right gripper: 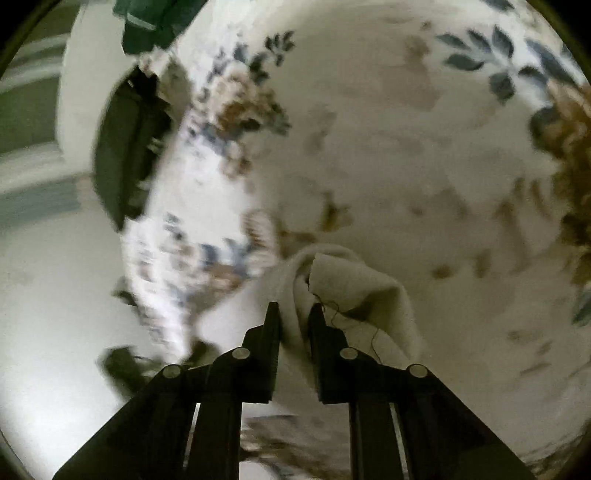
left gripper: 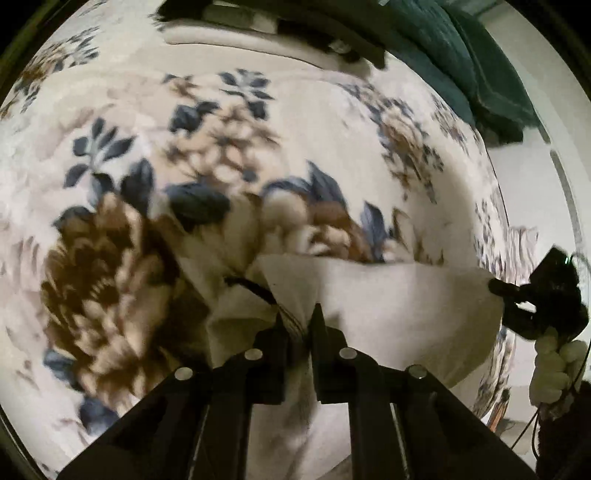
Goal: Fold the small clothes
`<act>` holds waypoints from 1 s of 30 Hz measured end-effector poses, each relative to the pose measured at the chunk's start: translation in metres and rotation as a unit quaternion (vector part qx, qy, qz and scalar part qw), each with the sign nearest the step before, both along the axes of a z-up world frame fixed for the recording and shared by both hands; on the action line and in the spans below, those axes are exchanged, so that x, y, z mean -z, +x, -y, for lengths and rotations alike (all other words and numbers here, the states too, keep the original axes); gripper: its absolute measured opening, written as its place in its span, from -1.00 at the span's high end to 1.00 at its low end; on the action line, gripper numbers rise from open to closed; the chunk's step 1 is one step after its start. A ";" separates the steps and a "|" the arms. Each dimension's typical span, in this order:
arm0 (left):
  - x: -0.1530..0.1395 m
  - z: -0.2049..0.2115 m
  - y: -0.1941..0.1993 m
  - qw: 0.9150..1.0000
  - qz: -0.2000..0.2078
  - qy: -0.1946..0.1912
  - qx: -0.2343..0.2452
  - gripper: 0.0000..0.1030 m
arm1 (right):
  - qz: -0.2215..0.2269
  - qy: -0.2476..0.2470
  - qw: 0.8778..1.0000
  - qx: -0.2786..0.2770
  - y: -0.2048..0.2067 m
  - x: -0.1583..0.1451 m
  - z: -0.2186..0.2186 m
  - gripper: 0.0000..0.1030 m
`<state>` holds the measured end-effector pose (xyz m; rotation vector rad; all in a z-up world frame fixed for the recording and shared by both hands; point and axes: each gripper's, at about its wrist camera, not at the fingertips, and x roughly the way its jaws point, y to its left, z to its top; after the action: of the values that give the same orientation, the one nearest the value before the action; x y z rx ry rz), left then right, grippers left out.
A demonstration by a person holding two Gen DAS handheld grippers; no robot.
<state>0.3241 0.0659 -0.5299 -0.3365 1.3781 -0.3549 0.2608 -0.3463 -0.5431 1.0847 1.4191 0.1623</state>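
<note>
A small cream-white garment (left gripper: pixel 388 306) is held stretched between both grippers over a floral blanket (left gripper: pixel 155 155). In the left wrist view my left gripper (left gripper: pixel 298 314) is shut on one bunched end of it, where a dark thread shows. The cloth spans rightward to my right gripper (left gripper: pixel 496 286), which pinches the far corner, held by a white-gloved hand (left gripper: pixel 554 365). In the right wrist view my right gripper (right gripper: pixel 294 312) is shut on a folded edge of the garment (right gripper: pixel 354 284), with loose dark threads hanging beside its right finger.
The blanket (right gripper: pixel 406 129) with blue leaves and brown flowers covers the bed. A dark green cloth (left gripper: pixel 472 66) lies at the bed's far right corner. Dark clothes (left gripper: pixel 295 26) lie at the far edge. A dark object (right gripper: pixel 125 155) sits beside the bed above a pale floor (right gripper: pixel 55 295).
</note>
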 end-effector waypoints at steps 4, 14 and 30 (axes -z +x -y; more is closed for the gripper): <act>0.018 -0.012 0.011 0.999 -0.036 -0.040 0.000 0.74 | -0.036 -0.014 0.999 0.033 0.002 0.026 0.023 0.70; 0.001 -0.023 -0.008 0.996 -0.046 -0.050 -0.052 -0.01 | -0.022 -0.088 0.992 -0.082 -0.019 -0.002 0.000 -0.32; 0.007 -0.038 -0.038 0.995 -0.055 -0.027 -0.079 -0.01 | -0.102 -0.018 0.992 0.074 -0.083 0.051 0.051 0.58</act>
<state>0.2863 0.1034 -0.5366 -0.5137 1.4401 -0.2453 0.1775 -0.3972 -0.5946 1.1977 1.5093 -0.0826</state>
